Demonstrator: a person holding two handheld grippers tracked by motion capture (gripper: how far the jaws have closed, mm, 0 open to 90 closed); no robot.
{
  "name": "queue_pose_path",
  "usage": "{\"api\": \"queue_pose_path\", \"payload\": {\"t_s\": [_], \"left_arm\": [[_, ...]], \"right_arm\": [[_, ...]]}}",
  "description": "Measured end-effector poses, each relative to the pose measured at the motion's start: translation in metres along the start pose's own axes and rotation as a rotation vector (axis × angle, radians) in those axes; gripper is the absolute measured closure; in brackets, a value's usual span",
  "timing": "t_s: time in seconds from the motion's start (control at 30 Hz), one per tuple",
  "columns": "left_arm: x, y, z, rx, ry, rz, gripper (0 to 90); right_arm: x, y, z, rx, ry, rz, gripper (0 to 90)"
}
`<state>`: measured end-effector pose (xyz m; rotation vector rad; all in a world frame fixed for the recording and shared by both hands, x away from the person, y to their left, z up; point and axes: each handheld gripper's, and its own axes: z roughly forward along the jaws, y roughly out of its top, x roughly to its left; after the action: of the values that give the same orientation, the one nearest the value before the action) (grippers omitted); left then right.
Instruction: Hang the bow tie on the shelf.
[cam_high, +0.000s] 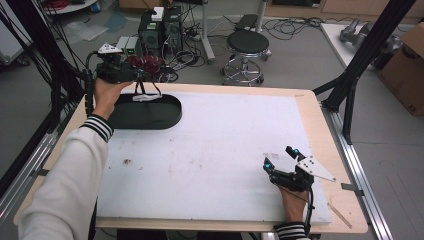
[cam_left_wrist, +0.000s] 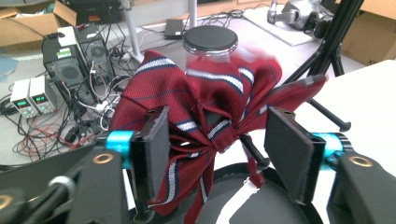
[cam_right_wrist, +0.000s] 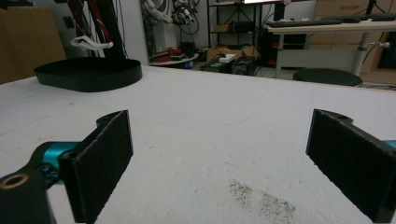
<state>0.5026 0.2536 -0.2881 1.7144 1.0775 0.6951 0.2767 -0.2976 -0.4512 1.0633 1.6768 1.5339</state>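
A wide table (cam_high: 210, 150) covered by a white mat fills the high view, with grey floor, computer towers (cam_high: 160, 30) and a round black stool (cam_high: 247, 42) beyond its far edge. At the table's far left corner sits a shallow black oval tray (cam_high: 160, 117), with a white strap (cam_high: 146, 98) showing at its far edge.

Above the tray's far rim, the person's left arm in a white sleeve with striped cuff (cam_high: 97, 126) holds the left gripper (cam_high: 145, 75). A dark red bow tie (cam_left_wrist: 205, 107) with white and navy stripes hangs in front of that gripper, over the tray. In the left gripper view the bow tie sits between the two black pads (cam_left_wrist: 156, 149), its knot in the middle of the gap. The jaws stand about half open; the left pad lies against the cloth and the right pad is clear of it, so the tie looks loose rather than pinched.

Near the table's right front corner, the right gripper (cam_high: 280, 159) rests low on the mat, well apart from the tray. Its jaws are spread wide with nothing between them.
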Motion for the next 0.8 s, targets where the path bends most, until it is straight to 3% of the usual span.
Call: {"api": "queue_pose_path", "payload": {"t_s": [0.17,0.2,0.43,0.5,0.6,0.7,0.8], "left_arm": [[0.000,0.001,-0.010,-0.051,-0.036,-0.010,23.8],[0.000,0.001,-0.013,-0.056,-0.041,-0.010,17.8],[-0.001,-0.009,-0.048,-0.152,-0.083,0.024,12.2],[0.000,-0.014,-0.058,-0.155,-0.092,0.039,11.0],[0.003,-0.022,-0.071,-0.168,-0.110,0.025,7.6],[0.002,-0.030,-0.082,-0.174,-0.127,0.046,6.4],[-0.003,-0.040,-0.092,-0.175,-0.170,0.067,6.3]], "right_arm": [[0.001,0.000,0.000,0.004,0.000,0.006,6.3],[0.000,0.000,0.000,0.002,0.000,0.003,6.3],[0.001,0.000,0.000,0.005,0.001,0.006,6.3],[0.001,0.000,0.000,0.005,-0.001,0.008,6.3],[0.001,0.000,0.000,0.003,-0.001,0.007,6.3],[0.001,0.000,0.000,0.003,-0.001,0.006,6.3],[0.001,0.000,0.000,0.005,-0.001,0.008,6.3]]}}
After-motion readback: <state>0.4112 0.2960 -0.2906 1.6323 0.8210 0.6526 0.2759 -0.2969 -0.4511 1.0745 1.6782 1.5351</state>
